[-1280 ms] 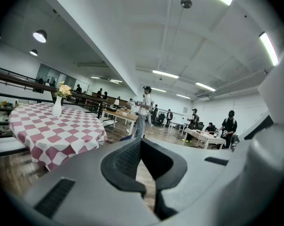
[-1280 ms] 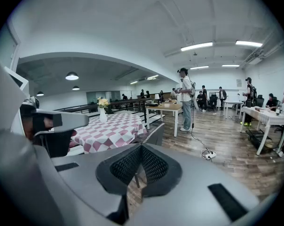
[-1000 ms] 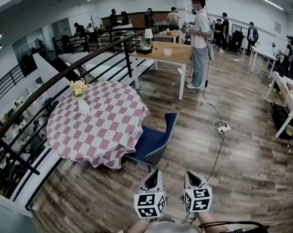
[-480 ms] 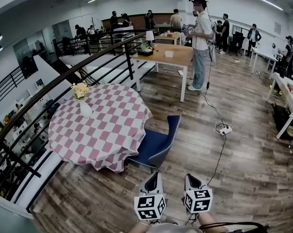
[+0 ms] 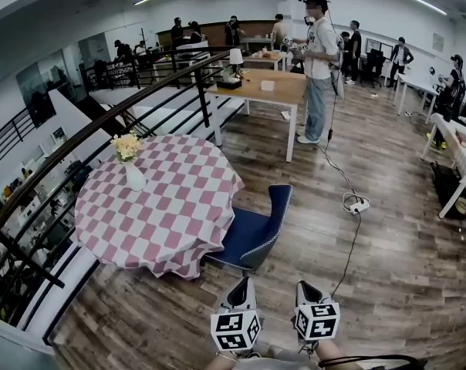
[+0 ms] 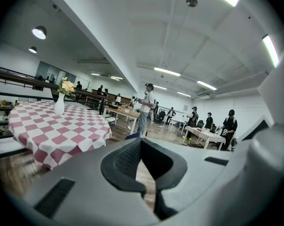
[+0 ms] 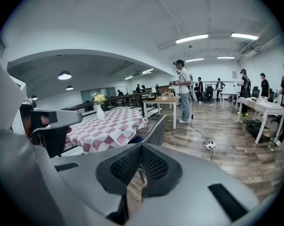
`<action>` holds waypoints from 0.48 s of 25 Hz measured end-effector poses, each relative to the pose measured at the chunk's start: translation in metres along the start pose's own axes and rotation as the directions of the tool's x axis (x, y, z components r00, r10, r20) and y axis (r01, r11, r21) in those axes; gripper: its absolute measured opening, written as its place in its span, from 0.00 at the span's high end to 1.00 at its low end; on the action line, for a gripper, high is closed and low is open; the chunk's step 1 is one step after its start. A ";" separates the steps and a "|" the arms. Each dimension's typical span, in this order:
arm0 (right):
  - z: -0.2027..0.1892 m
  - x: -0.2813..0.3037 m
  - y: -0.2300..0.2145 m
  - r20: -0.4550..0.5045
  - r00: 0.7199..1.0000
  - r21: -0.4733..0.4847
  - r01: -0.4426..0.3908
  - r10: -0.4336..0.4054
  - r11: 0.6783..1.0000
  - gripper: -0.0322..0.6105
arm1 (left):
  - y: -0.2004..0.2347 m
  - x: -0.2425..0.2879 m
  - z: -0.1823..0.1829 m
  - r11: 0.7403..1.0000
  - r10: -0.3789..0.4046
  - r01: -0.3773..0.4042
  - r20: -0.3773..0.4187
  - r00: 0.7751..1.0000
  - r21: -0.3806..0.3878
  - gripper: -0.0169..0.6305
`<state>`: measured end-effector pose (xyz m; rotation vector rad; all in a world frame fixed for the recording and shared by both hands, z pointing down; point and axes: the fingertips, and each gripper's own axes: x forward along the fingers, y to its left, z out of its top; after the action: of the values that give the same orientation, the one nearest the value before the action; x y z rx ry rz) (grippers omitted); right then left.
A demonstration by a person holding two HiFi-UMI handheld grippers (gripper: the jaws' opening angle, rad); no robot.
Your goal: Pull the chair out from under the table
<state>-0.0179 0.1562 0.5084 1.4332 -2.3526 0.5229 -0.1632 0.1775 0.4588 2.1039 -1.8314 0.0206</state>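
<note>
You've got a soft pink-and-white checked cloth [image 5: 171, 206] draped over the table [image 5: 133, 241], a matt blue upholstered chair [image 5: 252, 233] beside it, and faintly glossy wood-plank floor [image 5: 387, 276] under it.

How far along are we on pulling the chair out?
Done: nothing; the blue chair sits tucked at the checked round table. In hand: left gripper and right gripper, both shut and empty, hover short of its backrest. Left: reach the backrest, grip it, pull the chair clear.
</note>
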 end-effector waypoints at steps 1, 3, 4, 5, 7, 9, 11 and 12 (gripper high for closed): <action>-0.002 0.001 -0.001 -0.008 1.000 0.003 0.003 -0.003 1.000 0.92 | 0.002 0.001 -0.001 1.000 0.000 0.000 -0.004 1.000 -0.006 0.98; -0.004 0.004 -0.003 -0.019 1.000 0.011 0.010 -0.010 1.000 0.92 | 0.005 0.003 -0.002 1.000 -0.005 0.005 -0.010 1.000 -0.009 0.98; -0.004 0.006 -0.004 -0.022 1.000 0.014 0.013 -0.013 1.000 0.92 | 0.006 0.005 -0.003 1.000 -0.007 0.007 -0.011 1.000 -0.008 0.98; -0.004 0.008 -0.005 -0.023 1.000 0.016 0.015 -0.014 1.000 0.92 | 0.006 0.007 -0.003 1.000 -0.009 0.009 -0.012 1.000 -0.007 0.98; -0.003 0.012 -0.006 -0.025 1.000 0.018 0.014 -0.013 1.000 0.92 | 0.006 0.011 -0.004 1.000 -0.012 0.011 -0.017 1.000 -0.008 0.98; -0.003 0.017 -0.009 -0.031 0.999 0.019 0.009 -0.009 1.000 0.92 | 0.005 0.017 -0.006 1.000 -0.011 0.011 -0.025 1.000 -0.008 0.98; -0.004 0.023 -0.014 -0.038 0.999 0.019 0.003 -0.003 1.000 0.92 | 0.004 0.024 -0.008 1.000 -0.006 0.005 -0.030 1.000 -0.007 0.98; -0.003 0.027 -0.018 -0.041 0.999 0.017 -0.001 0.002 1.000 0.92 | 0.003 0.029 -0.009 1.000 -0.001 0.001 -0.032 0.999 -0.006 0.98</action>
<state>-0.0135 0.1293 0.5260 1.4149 -2.3227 0.5692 -0.1597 0.1517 0.4748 2.0887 -1.8097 0.0477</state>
